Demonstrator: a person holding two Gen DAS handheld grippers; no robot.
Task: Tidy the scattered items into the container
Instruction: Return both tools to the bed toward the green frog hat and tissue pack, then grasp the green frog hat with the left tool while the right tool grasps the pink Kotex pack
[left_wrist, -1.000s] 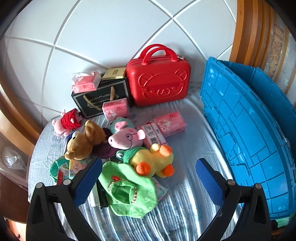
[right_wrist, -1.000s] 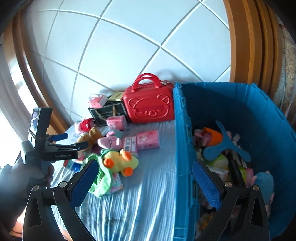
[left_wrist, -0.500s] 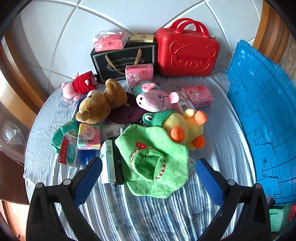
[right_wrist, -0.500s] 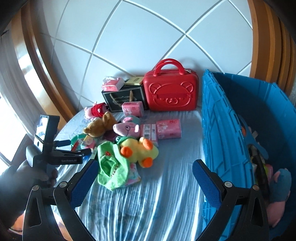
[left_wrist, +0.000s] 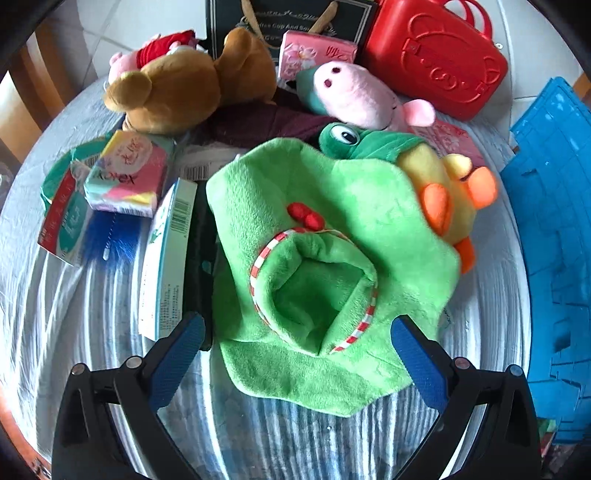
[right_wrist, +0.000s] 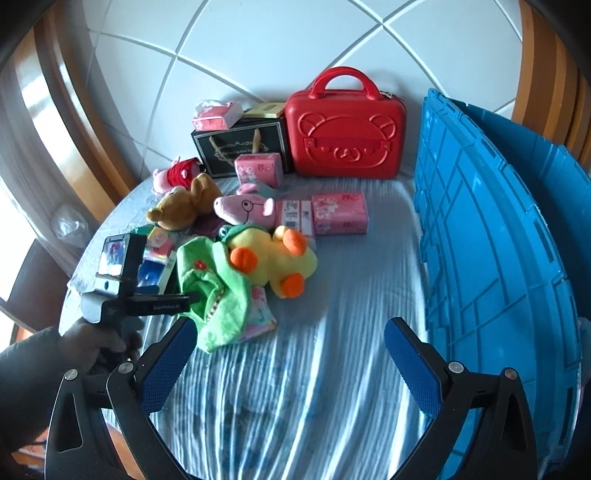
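Observation:
A green plush hat (left_wrist: 317, 273) with a red-and-white striped rim lies on the striped blue cloth. My left gripper (left_wrist: 297, 354) is open, its blue pads either side of the hat's near part. In the right wrist view the same hat (right_wrist: 210, 288) sits by the left gripper (right_wrist: 184, 295), held by a person's hand. A yellow duck plush (left_wrist: 443, 192) (right_wrist: 273, 262), a pink pig plush (left_wrist: 354, 96) and a brown bear (left_wrist: 177, 88) lie behind it. My right gripper (right_wrist: 288, 362) is open over bare cloth. The blue crate (right_wrist: 491, 236) stands at the right.
A red bear-embossed case (right_wrist: 347, 129) and a black gift bag (right_wrist: 240, 147) stand at the back against the tiled wall. Pink tissue packs (right_wrist: 340, 214), a white box (left_wrist: 166, 258) and Kotex packs (left_wrist: 125, 173) lie among the toys. The crate wall (left_wrist: 554, 221) stands right of the hat.
My left gripper has dropped and moved forward onto the green hat, which now fills its view. My right gripper has swung left away from the crate's inside, over the cloth.

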